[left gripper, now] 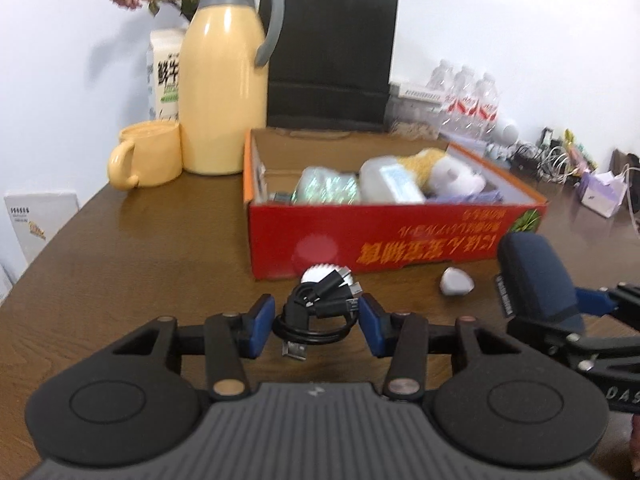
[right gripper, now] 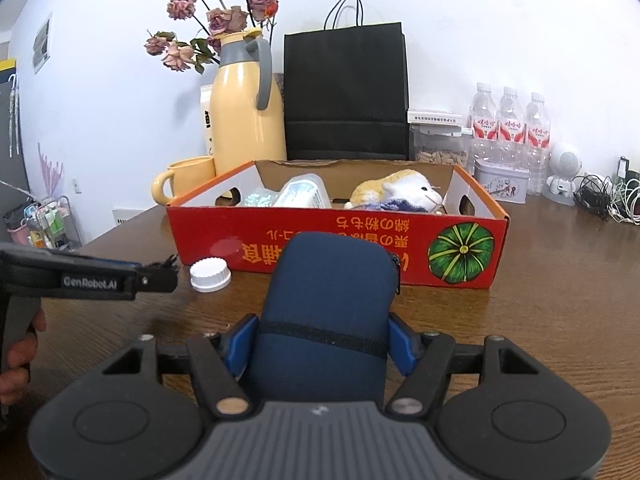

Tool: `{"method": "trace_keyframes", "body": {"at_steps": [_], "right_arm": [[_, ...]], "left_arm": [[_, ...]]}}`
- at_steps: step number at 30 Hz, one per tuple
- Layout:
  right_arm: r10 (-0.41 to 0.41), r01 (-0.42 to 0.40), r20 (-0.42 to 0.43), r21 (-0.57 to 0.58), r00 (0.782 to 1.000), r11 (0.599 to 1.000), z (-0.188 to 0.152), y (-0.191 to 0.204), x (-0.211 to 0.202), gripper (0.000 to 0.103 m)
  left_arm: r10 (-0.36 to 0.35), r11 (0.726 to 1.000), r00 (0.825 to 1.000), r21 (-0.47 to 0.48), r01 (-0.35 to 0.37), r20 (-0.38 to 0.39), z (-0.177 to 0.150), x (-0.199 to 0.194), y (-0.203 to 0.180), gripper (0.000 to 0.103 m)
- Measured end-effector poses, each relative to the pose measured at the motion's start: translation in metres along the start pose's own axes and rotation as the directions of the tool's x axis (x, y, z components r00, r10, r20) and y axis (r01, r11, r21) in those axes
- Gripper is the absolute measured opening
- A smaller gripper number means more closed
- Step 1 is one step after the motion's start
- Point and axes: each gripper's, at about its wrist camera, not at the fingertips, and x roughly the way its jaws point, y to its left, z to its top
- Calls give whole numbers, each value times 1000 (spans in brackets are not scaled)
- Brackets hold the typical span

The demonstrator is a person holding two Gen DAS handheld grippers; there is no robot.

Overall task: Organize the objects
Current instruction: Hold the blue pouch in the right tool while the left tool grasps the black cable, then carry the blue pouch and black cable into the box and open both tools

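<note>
Bright, even light; fisheye bends the edges, the left wrist view blurred, the right sharp.

"GenRobot.AI" on the left gripper point(right gripper: 170, 265); upside-down characters on the red box point(right gripper: 340, 248).

Each gripper, the left gripper point(left gripper: 318, 326) and the right gripper point(right gripper: 322, 340), shows matte black linkages, brass-coloured pivot pins, blue pads and a ribbed grey housing; white "GenRobot.AI" lettering marks the left's side.
</note>
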Motion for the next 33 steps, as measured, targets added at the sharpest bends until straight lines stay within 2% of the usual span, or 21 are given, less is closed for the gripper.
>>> {"method": "trace_keyframes", "body": {"at_steps": [7,16,24,33], "right_arm": [[19,-18,45,-16,999,1000,20,7,-13,66],[35,-26,113,-80,993,996,74,16,-10,66],[14,-5,119,-73,993,997,118,-1,32,66],[6,-4,79,-33,997,999,146,-29,103,66]], "left_arm": [[-23,999,996,30,20,84,32,-14,-12,47],[-37,999,985,5,36,167,79,-9,-20,47],[-27,998,983,-51,36,183,110,24,-20,47],[3,997,985,-73,10,171,132,79,-16,47]]}}
